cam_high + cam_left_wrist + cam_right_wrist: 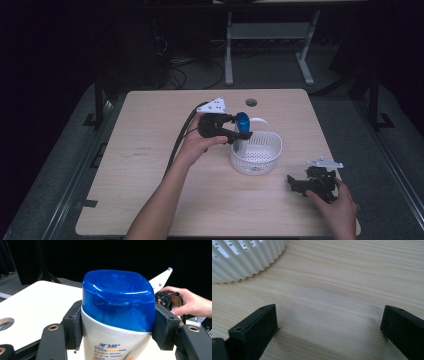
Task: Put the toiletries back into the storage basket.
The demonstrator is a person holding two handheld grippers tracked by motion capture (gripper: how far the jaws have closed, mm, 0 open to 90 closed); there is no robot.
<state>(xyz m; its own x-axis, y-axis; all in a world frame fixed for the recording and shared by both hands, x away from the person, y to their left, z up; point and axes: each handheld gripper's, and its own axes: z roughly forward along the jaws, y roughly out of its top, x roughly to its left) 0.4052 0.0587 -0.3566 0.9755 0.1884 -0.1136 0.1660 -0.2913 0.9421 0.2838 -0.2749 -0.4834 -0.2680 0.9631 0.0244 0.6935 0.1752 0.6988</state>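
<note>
A white shampoo bottle with a blue cap [242, 123] stands upright in the left part of a white perforated basket [267, 159]. My left gripper [239, 129] is shut on the bottle just below its cap. In the left gripper view the blue cap [117, 298] sits between the two pads [75, 326], which press on the bottle's sides. My right gripper [295, 184] rests low on the table at the front right, jaws wide open. Bare wood lies between its jaws in the right gripper view, where my right gripper [329, 326] faces the basket's ribbed wall [244, 262].
The wooden table [150, 150] has a round cable hole [251, 102] near its far edge. A white curved object [259, 121] sits just behind the basket. Beyond the table stand the legs of another desk [229, 50] on a dark floor.
</note>
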